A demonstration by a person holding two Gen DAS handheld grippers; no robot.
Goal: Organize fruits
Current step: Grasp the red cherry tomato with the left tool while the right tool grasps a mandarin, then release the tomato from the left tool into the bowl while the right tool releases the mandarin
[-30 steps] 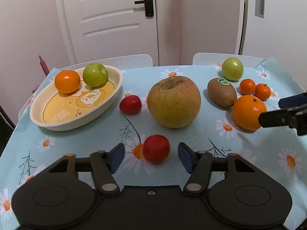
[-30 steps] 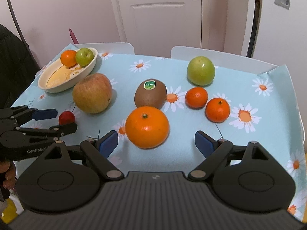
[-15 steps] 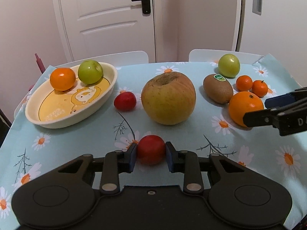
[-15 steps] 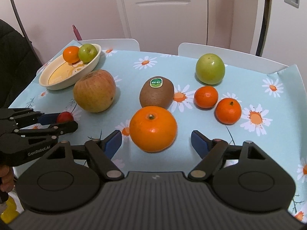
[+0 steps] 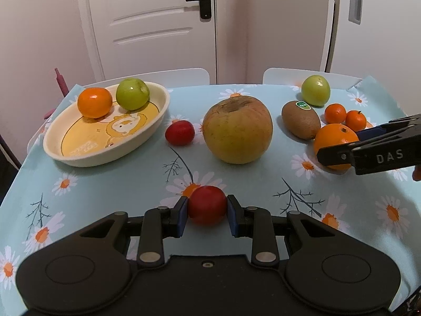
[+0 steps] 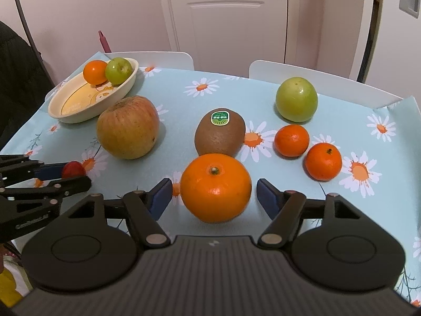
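Observation:
My left gripper is shut on a small red fruit that rests on the tablecloth. A second small red fruit lies beside the cream oval dish, which holds an orange and a green apple. My right gripper straddles the big orange; its jaws are closing, with small gaps still showing between pads and fruit. A large yellow-red apple, a kiwi, two small mandarins and a green apple lie on the table.
The table wears a light blue daisy cloth. Two white chair backs stand at its far edge before a white door. A person's dark sleeve is at the left of the right wrist view.
The left gripper closed onto the near red fruit. The right gripper moved in around the big orange and its jaws narrowed toward it.

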